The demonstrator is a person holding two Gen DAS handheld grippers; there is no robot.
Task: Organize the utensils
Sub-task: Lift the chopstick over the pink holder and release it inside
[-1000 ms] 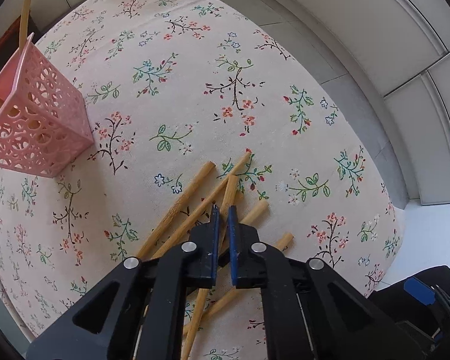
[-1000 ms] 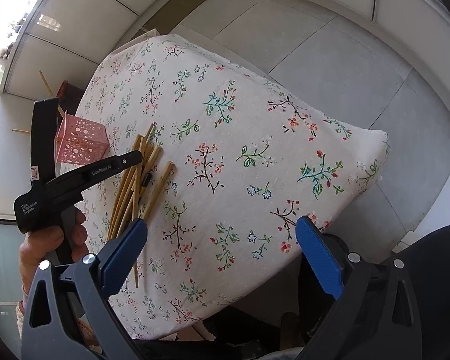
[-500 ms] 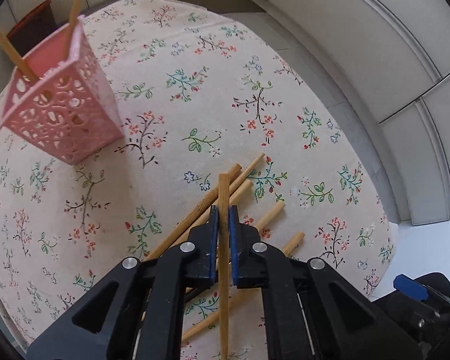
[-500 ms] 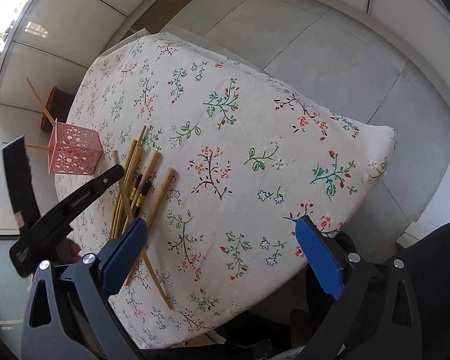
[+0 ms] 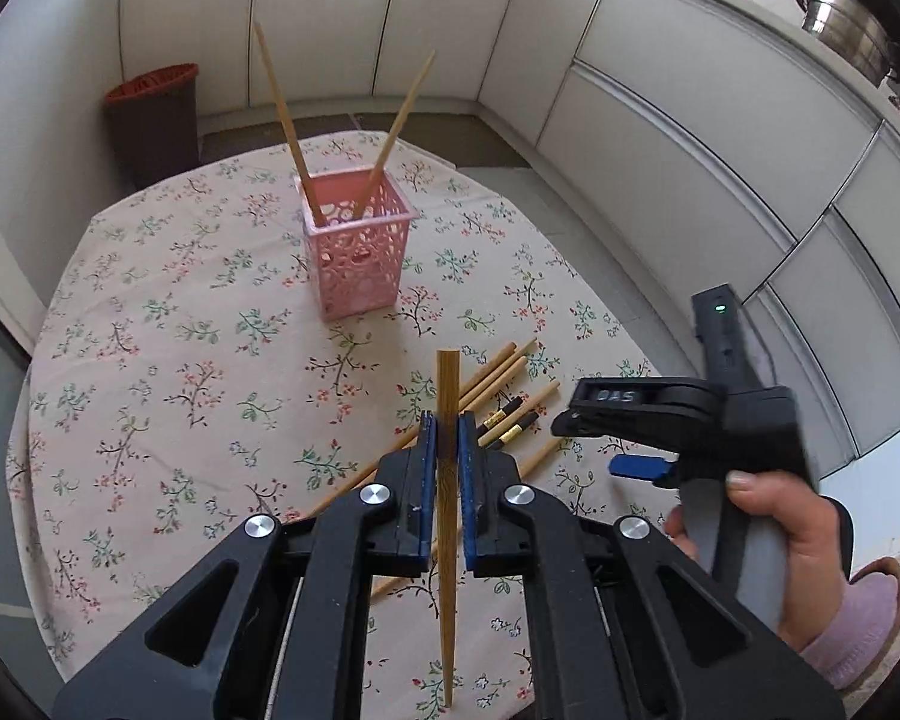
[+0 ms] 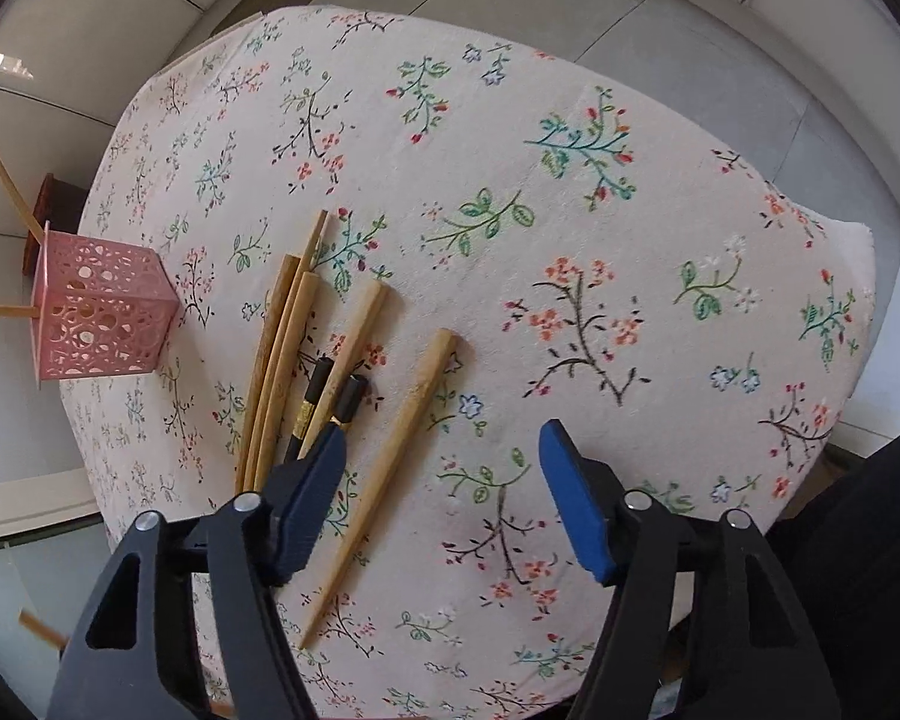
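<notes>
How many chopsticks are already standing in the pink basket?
2. The left-leaning chopstick and the right-leaning chopstick both stand in the pink basket, spreading apart toward their tops. No others show inside, though its walls could hide something short.

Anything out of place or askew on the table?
Yes: loose chopsticks lie fanned in an untidy pile on the tablecloth beside the pink holder. The two chopsticks inside lean apart.

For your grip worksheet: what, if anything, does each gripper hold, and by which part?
The left gripper clamps one bamboo chopstick near its thick end, tip hanging down. The right gripper holds nothing; its jaws are closing over a chopstick lying on the tablecloth.
</notes>
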